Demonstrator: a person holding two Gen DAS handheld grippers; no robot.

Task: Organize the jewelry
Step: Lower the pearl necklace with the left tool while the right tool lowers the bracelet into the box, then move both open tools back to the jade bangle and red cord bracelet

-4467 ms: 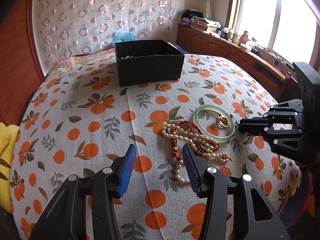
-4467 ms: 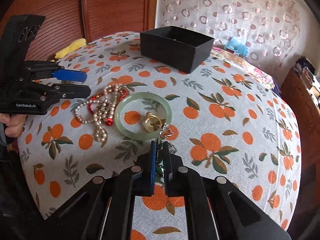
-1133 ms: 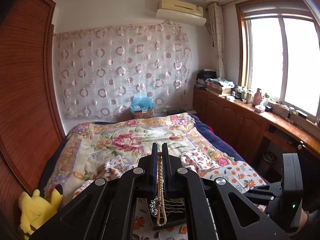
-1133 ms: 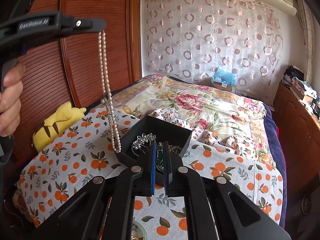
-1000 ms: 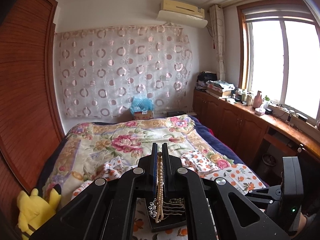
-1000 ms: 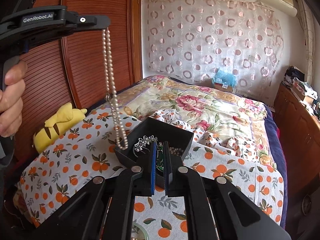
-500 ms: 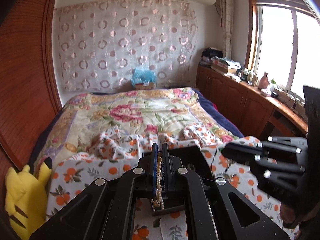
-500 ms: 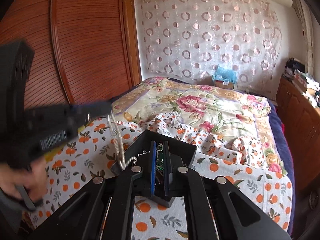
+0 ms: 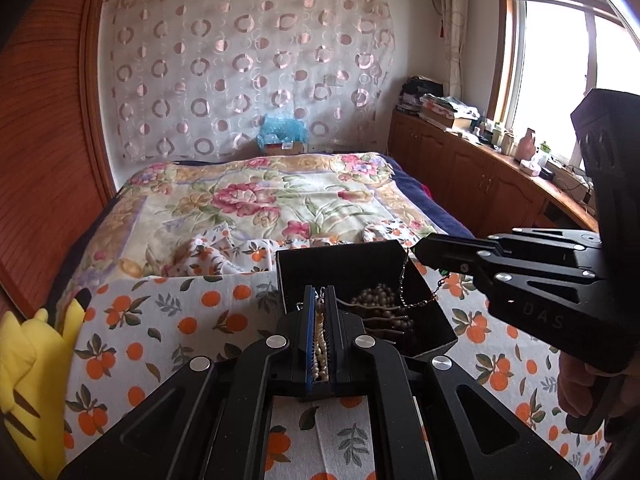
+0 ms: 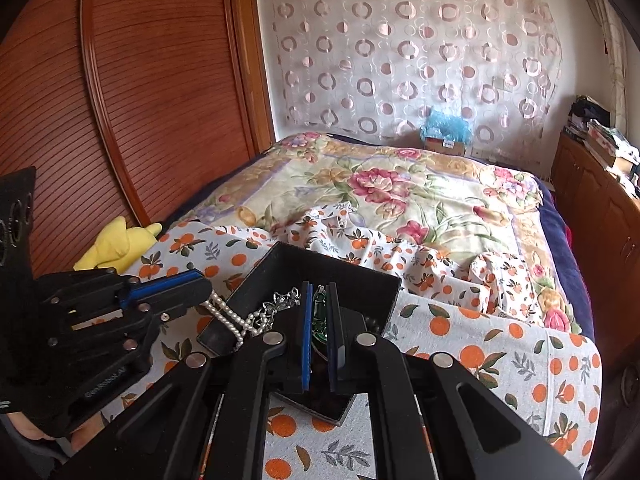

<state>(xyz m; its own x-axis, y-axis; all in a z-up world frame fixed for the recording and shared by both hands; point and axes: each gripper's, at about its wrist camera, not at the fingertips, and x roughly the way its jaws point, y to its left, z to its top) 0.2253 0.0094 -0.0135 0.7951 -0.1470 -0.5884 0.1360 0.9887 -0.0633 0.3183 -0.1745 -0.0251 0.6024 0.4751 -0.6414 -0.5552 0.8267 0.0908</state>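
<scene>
A black open box [image 9: 432, 326] [image 10: 362, 274] sits on the orange-print cloth and holds dark beads [image 9: 378, 298] and a silver piece [image 10: 282, 300]. My left gripper [image 9: 319, 300] [image 10: 200, 286] is shut on a pearl necklace [image 9: 319, 340] at the box's left edge; the pearls [image 10: 230, 320] drape over the rim into the box. My right gripper [image 10: 319, 300] [image 9: 420, 252] is shut on a green pendant [image 10: 319, 316] over the box; its thin chain [image 9: 404, 284] hangs down inside.
The orange-print cloth [image 9: 168, 320] [image 10: 500, 348] lies over a bed with a floral quilt [image 9: 256, 200]. A yellow plush toy [image 9: 24, 376] [image 10: 120, 242] lies at the left edge. A wooden wardrobe [image 10: 140, 80] stands left, cabinets [image 9: 480, 172] right.
Both grippers have come down from high above the bed to the box. The pearl necklace, earlier hanging free, now drapes into the box; the pendant's chain hangs inside it.
</scene>
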